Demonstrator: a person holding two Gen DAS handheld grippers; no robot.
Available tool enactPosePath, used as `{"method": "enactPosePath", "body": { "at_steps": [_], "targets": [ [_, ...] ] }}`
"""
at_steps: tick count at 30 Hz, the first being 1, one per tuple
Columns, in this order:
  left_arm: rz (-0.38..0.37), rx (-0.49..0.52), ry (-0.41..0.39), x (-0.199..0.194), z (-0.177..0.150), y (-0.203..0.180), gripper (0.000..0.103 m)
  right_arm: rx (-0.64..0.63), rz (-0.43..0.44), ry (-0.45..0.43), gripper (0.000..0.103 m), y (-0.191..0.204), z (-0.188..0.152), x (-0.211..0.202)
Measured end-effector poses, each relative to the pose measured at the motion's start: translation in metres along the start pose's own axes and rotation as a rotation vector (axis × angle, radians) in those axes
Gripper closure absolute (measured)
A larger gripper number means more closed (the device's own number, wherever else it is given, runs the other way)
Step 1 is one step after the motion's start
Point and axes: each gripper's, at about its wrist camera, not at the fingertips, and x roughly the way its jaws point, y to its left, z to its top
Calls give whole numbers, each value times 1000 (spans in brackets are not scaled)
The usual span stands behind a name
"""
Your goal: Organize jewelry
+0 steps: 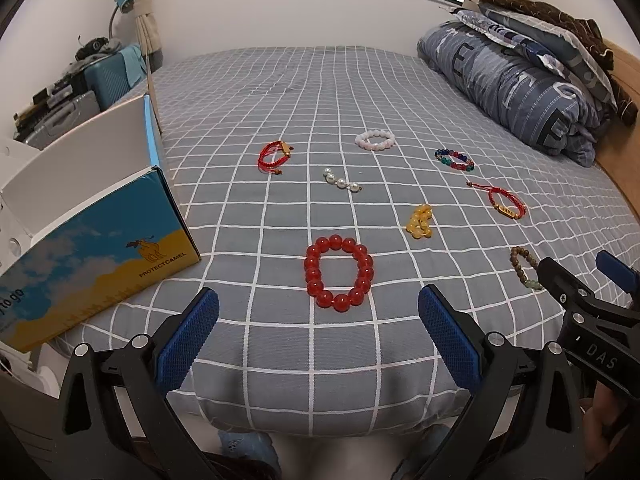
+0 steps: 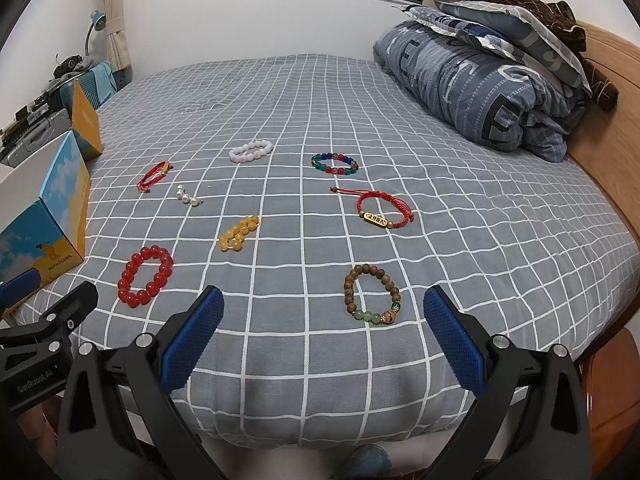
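Cardboard first: the open shoe box [image 1: 100, 232] sits at the bed's left edge, and I judge it the destination for the jewelry. I hold my left gripper [image 1: 318, 336] low over the grey checked bed [image 1: 360, 80], fingers spread wide and empty, with the red bead bracelet [image 1: 339, 278] lying flat just ahead between them. Further right lie the yellow bead bracelet [image 1: 419, 222] and the red cord bracelet [image 2: 384, 210]. My right gripper [image 2: 323, 338] also has its fingers spread and holds nothing; the wooden bead bracelet [image 2: 372, 299] lies just ahead of it. To grasp well, I would lower one finger inside the loop and one outside, then close on a single side of the beads. Pressing into the soft bedding could pinch the sheet as well.
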Motion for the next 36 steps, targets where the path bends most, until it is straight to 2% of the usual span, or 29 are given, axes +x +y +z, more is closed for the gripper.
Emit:
{"method": "enactPosePath", "body": {
  "at_steps": [36],
  "targets": [
    [2, 4, -3, 0, -2, -2, 6, 3, -11, -3, 7, -1, 0, -1]
  ]
}}
